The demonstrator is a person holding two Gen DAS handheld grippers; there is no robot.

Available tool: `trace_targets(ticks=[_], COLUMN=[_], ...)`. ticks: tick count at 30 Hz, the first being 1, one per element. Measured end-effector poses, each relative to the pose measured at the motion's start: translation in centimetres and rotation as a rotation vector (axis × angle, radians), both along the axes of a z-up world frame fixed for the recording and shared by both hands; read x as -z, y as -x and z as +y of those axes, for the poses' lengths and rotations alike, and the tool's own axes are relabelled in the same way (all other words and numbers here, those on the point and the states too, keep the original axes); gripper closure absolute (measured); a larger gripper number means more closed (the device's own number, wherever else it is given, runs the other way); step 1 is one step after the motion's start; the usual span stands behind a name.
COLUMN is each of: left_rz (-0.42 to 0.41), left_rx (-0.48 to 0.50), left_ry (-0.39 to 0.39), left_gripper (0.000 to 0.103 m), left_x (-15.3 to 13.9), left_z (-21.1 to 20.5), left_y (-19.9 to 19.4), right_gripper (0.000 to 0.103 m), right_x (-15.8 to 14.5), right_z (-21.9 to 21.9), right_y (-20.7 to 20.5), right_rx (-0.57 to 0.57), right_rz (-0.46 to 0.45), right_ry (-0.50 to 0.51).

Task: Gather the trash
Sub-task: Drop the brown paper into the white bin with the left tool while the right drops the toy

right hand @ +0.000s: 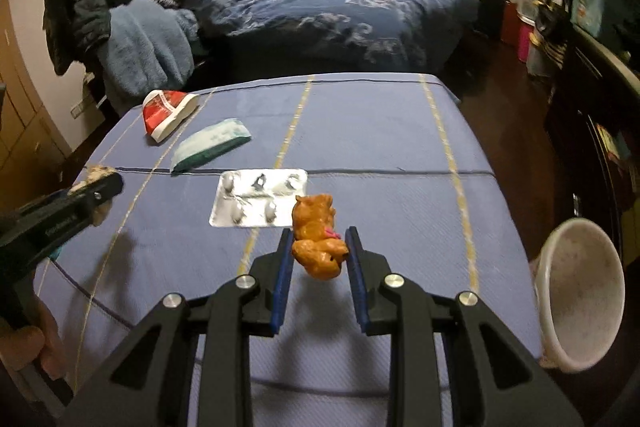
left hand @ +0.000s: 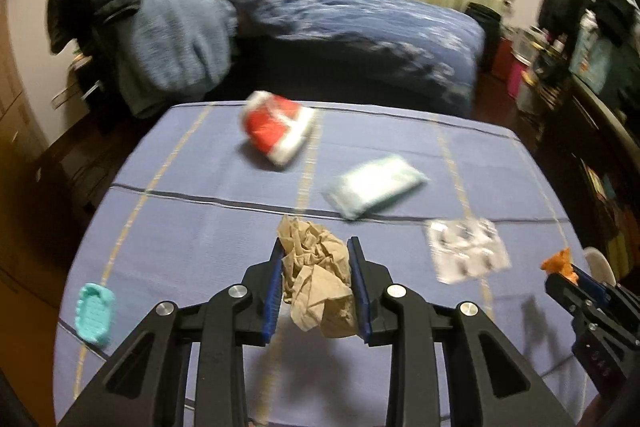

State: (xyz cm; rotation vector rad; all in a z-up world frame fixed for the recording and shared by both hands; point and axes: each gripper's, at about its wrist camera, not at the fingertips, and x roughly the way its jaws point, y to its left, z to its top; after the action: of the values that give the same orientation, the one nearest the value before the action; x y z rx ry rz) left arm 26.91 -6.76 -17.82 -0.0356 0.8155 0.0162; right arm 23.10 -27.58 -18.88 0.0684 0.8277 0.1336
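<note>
A crumpled brown paper wad point(left hand: 316, 279) hangs above the blue-clothed table point(left hand: 192, 227), and my left gripper point(left hand: 316, 247) is shut on it. My right gripper point(right hand: 319, 233) is shut on a crumpled orange wrapper point(right hand: 318, 247), held above the cloth near the table's right side. On the table lie a red and white packet point(left hand: 278, 127), a teal tissue pack point(left hand: 372, 185) and a silver blister pack point(left hand: 466, 251). In the right wrist view the left gripper point(right hand: 106, 183) shows at the left edge, brown paper point(right hand: 98, 171) at its tip.
A white bin point(right hand: 580, 291) stands off the table's right edge with its mouth tilted toward me. A small teal dish point(left hand: 95, 313) lies at the table's left. Beyond the table is a bed point(right hand: 320, 11) with blue covers and piled clothes; dark shelves line the right.
</note>
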Motion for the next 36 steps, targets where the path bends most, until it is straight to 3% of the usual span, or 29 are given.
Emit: trace_targets(ticks=[18,36], left_rz=[-0.013,0.001], left_rx=[0.295,0.603], left_ry=[-0.069,-0.138], left_gripper=[0.072,0.069], left_x=[-0.8,1.4], left_z=[-15.4,-32.1], left_y=[1.7,4.1], right_gripper=[0.076,0.075], right_x=[0.3,3.9], right_z=[-11.6,-26.4], right_y=[6.6,12.5], right_rx=[0.219,0.535], right_rz=[-0.057,-0.043], right_ry=[-0.089,-0.151])
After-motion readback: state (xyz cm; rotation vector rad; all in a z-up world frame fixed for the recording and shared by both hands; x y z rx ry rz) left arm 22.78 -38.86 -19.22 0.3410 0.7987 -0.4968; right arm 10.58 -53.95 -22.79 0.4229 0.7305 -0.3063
